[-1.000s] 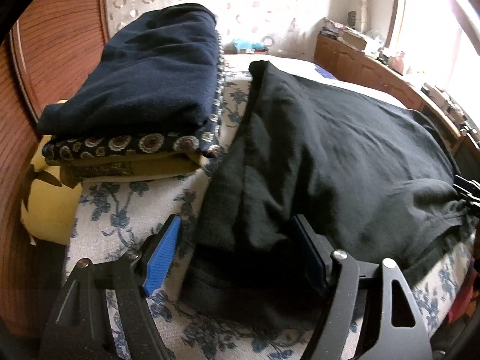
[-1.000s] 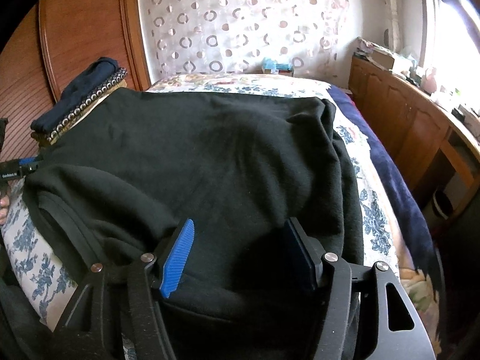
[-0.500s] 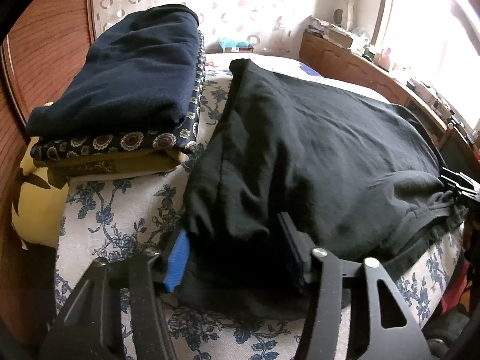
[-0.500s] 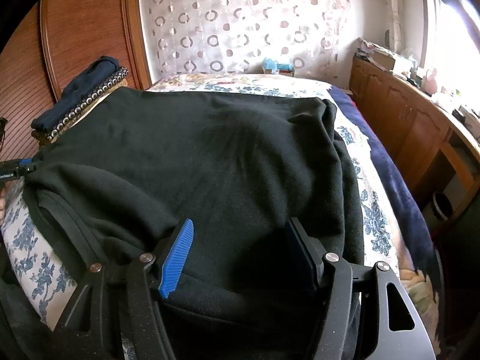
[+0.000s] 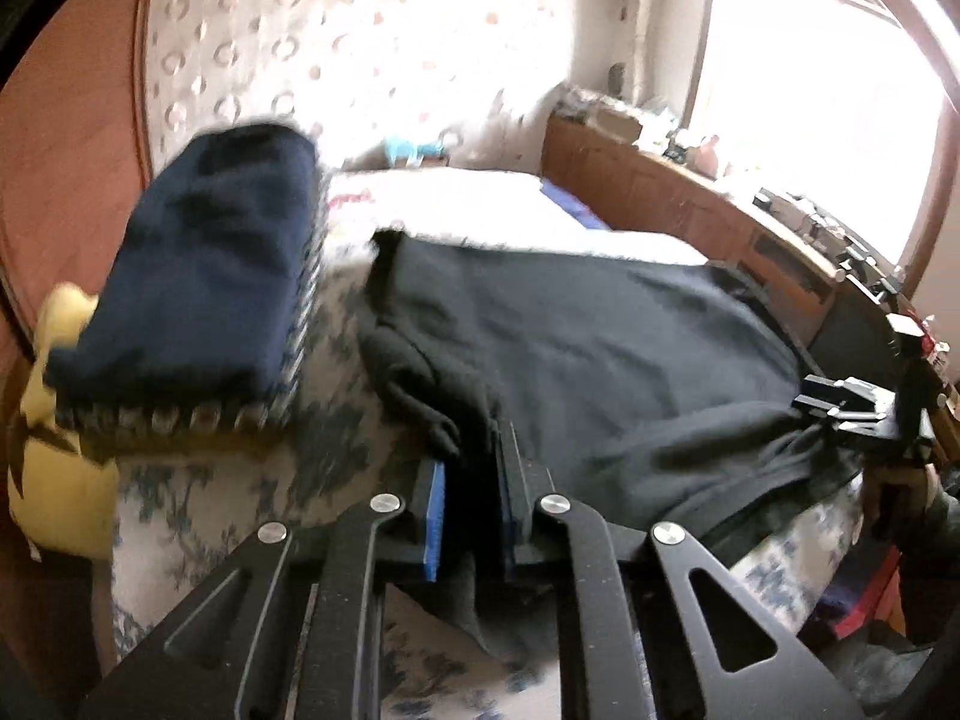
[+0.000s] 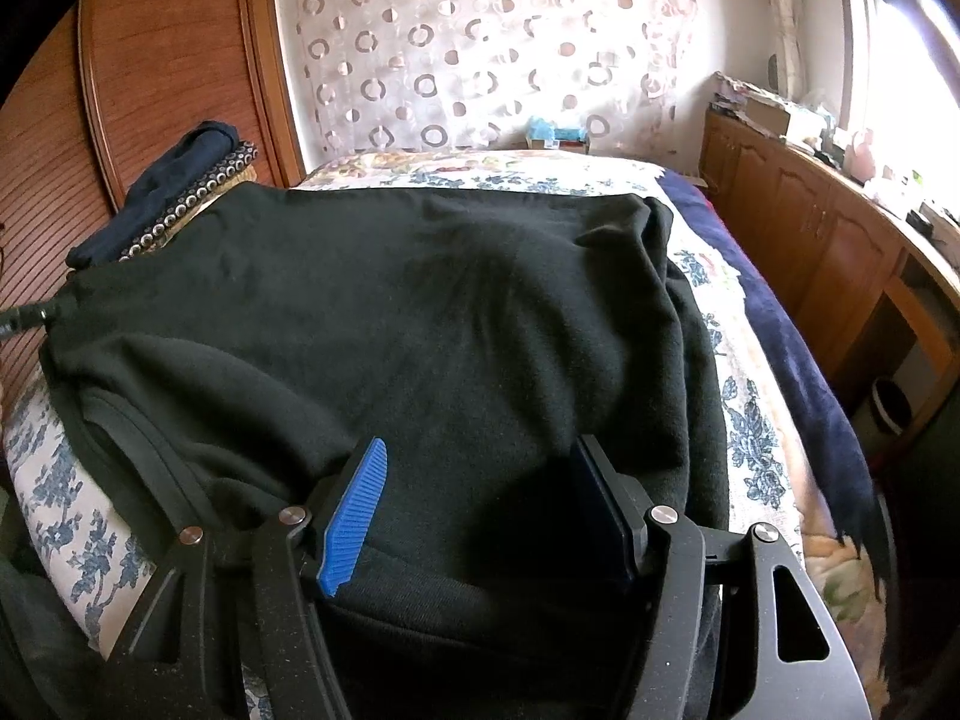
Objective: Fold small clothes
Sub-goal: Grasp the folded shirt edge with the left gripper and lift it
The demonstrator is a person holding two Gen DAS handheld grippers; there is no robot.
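A black sweater (image 6: 420, 324) lies spread on the flowered bed (image 6: 54, 480). In the left wrist view my left gripper (image 5: 471, 504) is shut on the sweater's near left edge (image 5: 456, 420), which is bunched and lifted between the blue pads. In the right wrist view my right gripper (image 6: 486, 510) is open, its fingers straddling the sweater's near hem, with cloth between them. The right gripper also shows at the far right of the left wrist view (image 5: 852, 408).
A stack of folded clothes, navy on top (image 5: 198, 276), sits on the bed's left by a yellow pillow (image 5: 54, 450). Wooden wardrobe (image 6: 120, 90) at left. Wooden cabinets (image 6: 828, 252) run along the right under a bright window.
My left gripper has closed on the sweater's left edge and lifted it, its view tilting upward. My right gripper has stayed open over the hem, nearly still.
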